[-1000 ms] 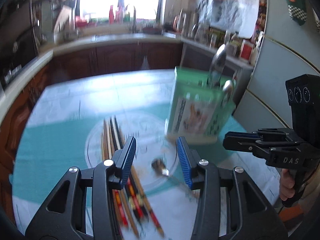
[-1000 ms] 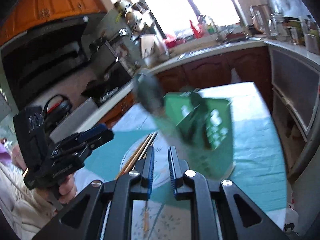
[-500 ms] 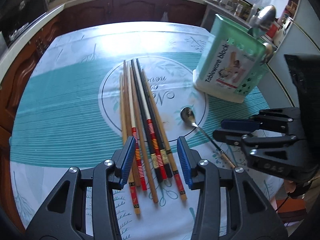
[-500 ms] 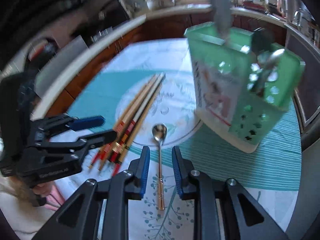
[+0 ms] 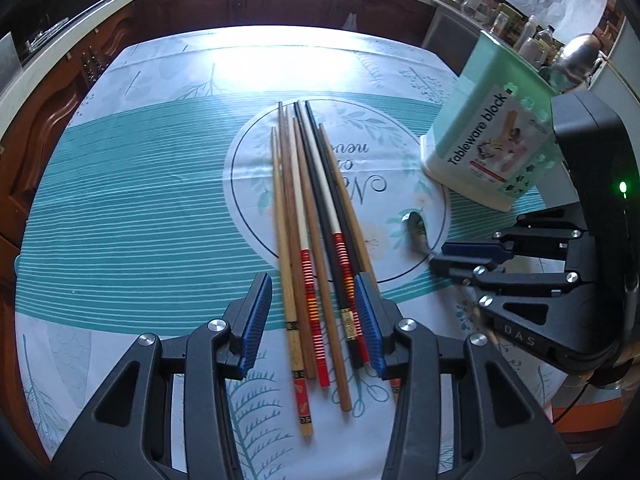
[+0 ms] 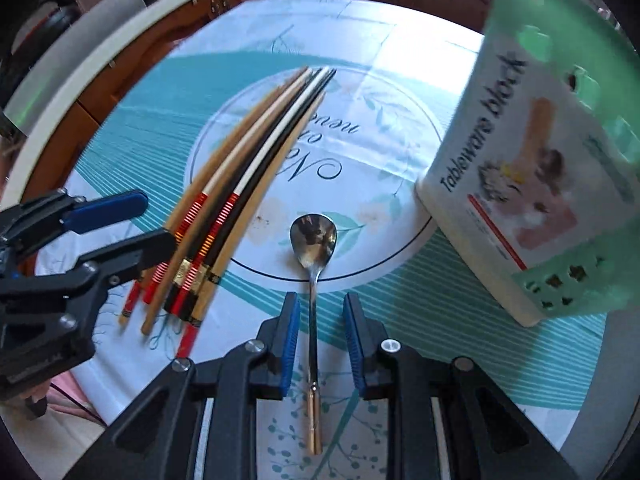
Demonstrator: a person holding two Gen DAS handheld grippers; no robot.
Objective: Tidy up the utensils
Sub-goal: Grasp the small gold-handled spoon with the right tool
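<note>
Several chopsticks (image 5: 312, 232) lie in a bundle on the teal and white tablecloth (image 5: 120, 208). My left gripper (image 5: 312, 304) is open, its jaws straddling the chopsticks' decorated ends just above them. A steel spoon with a gold handle (image 6: 314, 264) lies right of the chopsticks (image 6: 240, 176). My right gripper (image 6: 320, 320) is open, its jaws on either side of the spoon's handle. The green tableware block holder (image 5: 492, 140) stands at the right, with a spoon (image 5: 576, 60) in it. The holder also shows in the right wrist view (image 6: 540, 168).
The round table's edge (image 6: 100, 68) runs behind the cloth. Wooden kitchen cabinets (image 5: 280, 4) and a counter stand beyond it. Jars and bottles (image 5: 500, 12) crowd the counter at the back right.
Both grippers have come down from a raised view to just above the table. The left now straddles the chopsticks, the right straddles the spoon handle and has opened wider.
</note>
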